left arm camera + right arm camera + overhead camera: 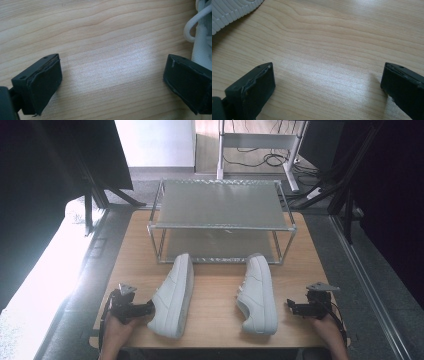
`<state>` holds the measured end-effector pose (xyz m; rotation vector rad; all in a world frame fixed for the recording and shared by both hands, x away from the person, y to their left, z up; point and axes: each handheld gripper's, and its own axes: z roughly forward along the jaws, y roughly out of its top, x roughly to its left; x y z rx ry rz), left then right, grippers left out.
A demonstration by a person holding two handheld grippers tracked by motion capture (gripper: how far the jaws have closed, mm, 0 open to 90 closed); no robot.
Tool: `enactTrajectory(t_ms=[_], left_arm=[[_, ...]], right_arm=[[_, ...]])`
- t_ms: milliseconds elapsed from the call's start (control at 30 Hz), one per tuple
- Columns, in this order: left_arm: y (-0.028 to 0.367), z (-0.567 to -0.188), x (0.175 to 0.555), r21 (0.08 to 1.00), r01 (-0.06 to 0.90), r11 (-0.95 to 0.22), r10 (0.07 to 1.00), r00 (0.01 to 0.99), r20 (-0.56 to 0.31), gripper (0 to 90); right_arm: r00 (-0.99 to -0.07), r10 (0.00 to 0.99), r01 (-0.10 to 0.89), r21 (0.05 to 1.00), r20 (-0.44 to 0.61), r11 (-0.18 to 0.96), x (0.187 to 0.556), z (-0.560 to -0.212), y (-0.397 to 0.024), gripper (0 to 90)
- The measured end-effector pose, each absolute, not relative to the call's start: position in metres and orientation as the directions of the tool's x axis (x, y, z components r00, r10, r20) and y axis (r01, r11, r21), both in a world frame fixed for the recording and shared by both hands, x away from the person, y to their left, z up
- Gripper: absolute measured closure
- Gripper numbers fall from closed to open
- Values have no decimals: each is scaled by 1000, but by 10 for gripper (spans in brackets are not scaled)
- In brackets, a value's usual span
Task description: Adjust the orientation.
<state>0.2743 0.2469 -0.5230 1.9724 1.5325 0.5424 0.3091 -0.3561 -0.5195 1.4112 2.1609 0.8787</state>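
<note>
Both sneakers, left sneaker [173, 296] and right sneaker [258, 293], lie toe-first toward the shoe rack [221, 219], ready for shelving; your left gripper [148, 307] and right gripper [291, 307] flank them, jaws spread wide and empty.

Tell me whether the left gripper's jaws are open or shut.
Open. The left gripper shows its two black jaws far apart, with bare wooden table between them and nothing held.

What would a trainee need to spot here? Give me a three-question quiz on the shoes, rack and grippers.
1. True or false: both white shoes sit on the rack.
2. Which gripper is closer to its nearest shoe: A left gripper, B right gripper?
3. How do the jaws of both grippers stand?

Key
1. False; both lie on the wooden table, in front of the rack.
2. A.
3. Wide open, nothing between them.
</note>
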Motion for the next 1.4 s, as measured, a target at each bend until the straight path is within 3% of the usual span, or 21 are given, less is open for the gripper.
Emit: enactTrajectory(t_ms=[667,867,967,1400], left_arm=[[247,-523,274,659,731,-176,964,262,-33,9],[252,-521,272,666,730,-156,957,278,-80,27],[255,-519,271,679,722,-131,947,293,-129,25],[260,-513,266,773,625,-109,933,333,-138,0]], right_arm=[[-402,916,656,698,0,288,309,-519,-356,0],[-402,916,656,698,0,287,309,-519,-356,0],[-402,916,656,698,0,287,309,-519,-356,0],[-402,916,656,698,1,287,309,-519,-356,0]])
